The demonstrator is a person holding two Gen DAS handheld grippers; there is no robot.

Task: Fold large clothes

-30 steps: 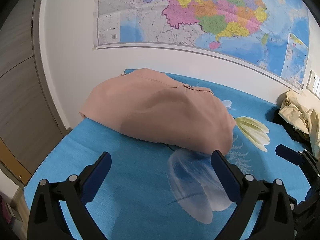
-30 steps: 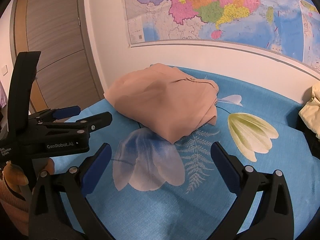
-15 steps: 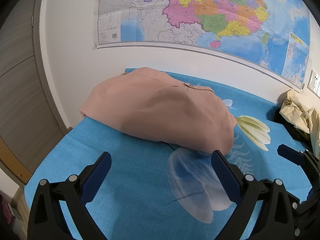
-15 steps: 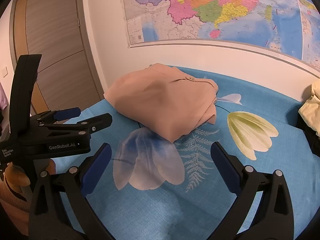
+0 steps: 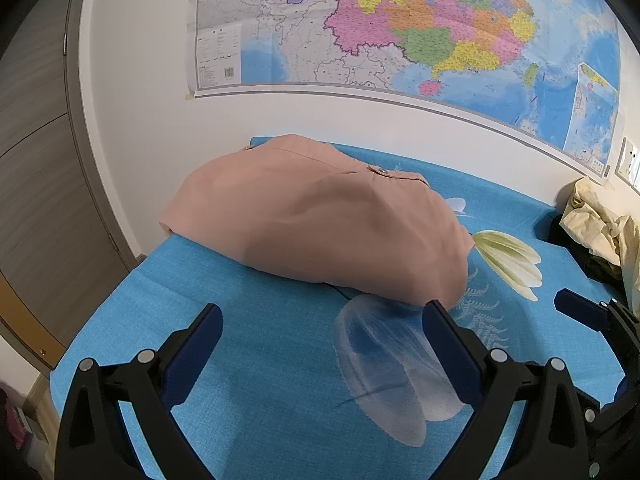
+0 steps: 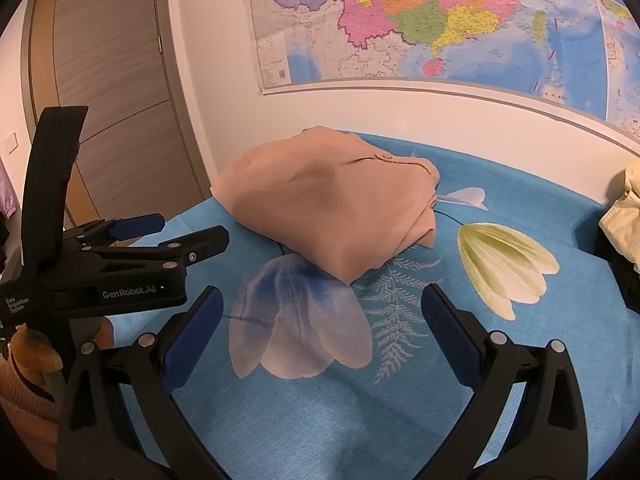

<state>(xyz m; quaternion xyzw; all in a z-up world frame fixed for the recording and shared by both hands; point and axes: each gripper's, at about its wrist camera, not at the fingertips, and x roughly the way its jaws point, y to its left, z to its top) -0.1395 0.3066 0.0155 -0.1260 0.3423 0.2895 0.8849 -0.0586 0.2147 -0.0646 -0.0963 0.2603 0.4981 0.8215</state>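
A folded pink garment (image 5: 320,224) lies on the blue flowered sheet (image 5: 256,344), near the far left corner by the wall. In the right wrist view the same pink garment (image 6: 332,204) sits ahead and slightly left. My left gripper (image 5: 322,316) is open and empty, hovering over the sheet just short of the garment's near edge. My right gripper (image 6: 320,300) is also open and empty, a little back from the garment's near corner. The left gripper (image 6: 168,228) appears at the left of the right wrist view, a hand below it.
A heap of cream clothes (image 5: 600,224) on something dark lies at the sheet's far right. A wall map (image 5: 400,28) hangs behind. A wooden door (image 6: 108,92) stands to the left. The sheet's left edge (image 5: 100,312) drops off beside the door.
Both grippers have drifted very slightly; the garment lies as before and neither gripper's opening has changed.
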